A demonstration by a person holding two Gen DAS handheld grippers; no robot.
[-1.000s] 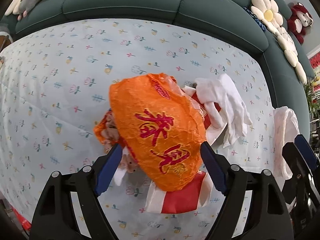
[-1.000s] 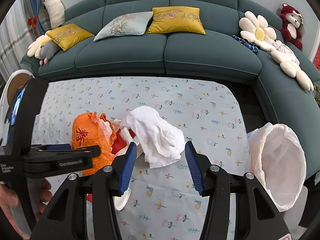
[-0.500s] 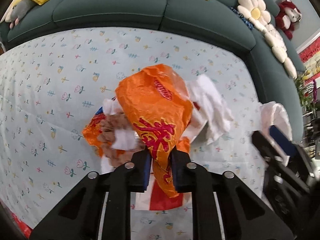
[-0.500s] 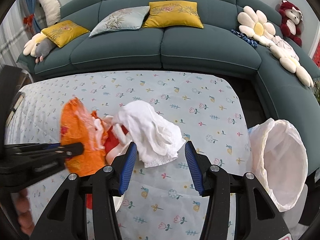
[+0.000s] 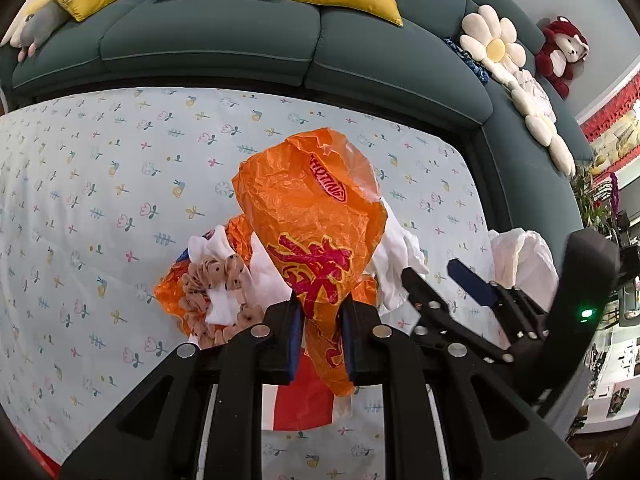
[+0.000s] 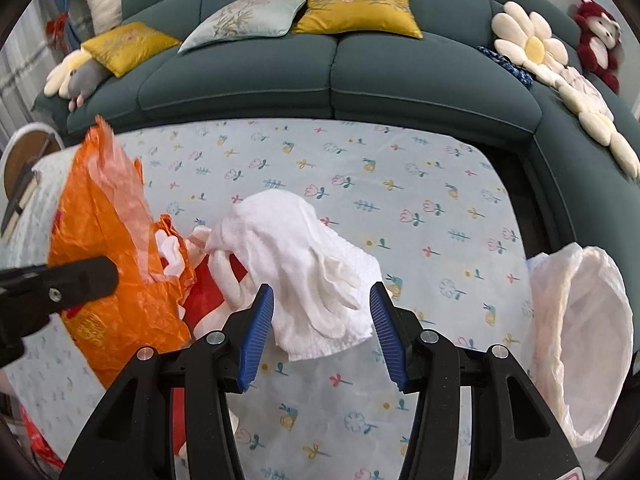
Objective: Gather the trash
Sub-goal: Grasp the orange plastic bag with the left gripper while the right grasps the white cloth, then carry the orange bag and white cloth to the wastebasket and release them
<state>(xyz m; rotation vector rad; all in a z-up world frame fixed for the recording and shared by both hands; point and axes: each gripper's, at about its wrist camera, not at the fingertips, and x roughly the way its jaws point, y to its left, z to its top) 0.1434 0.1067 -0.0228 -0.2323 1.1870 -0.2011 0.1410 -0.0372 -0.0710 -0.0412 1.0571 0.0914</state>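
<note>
Left wrist view: left gripper (image 5: 320, 334) jaws are clamping the orange bag (image 5: 310, 220), lifting off the bench (image 5: 100, 200).
Right wrist view: right gripper (image 6: 322, 332) jaws are standing open, straddling the white cloth (image 6: 300, 264) just ahead; trash bag (image 6: 580, 332) is waiting right.

Even, bright indoor light; soft shadows only; sharp centre; strong fisheye bending at edges; dark vignette corners; no glare

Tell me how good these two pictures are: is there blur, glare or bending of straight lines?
Left wrist view: sharp, evenly lit, the sofa edge bows strongly, dark corners; mild sheen on the orange bag. Right wrist view: equally sharp, the white cloth bright but not washed out, same fisheye bending.
</note>
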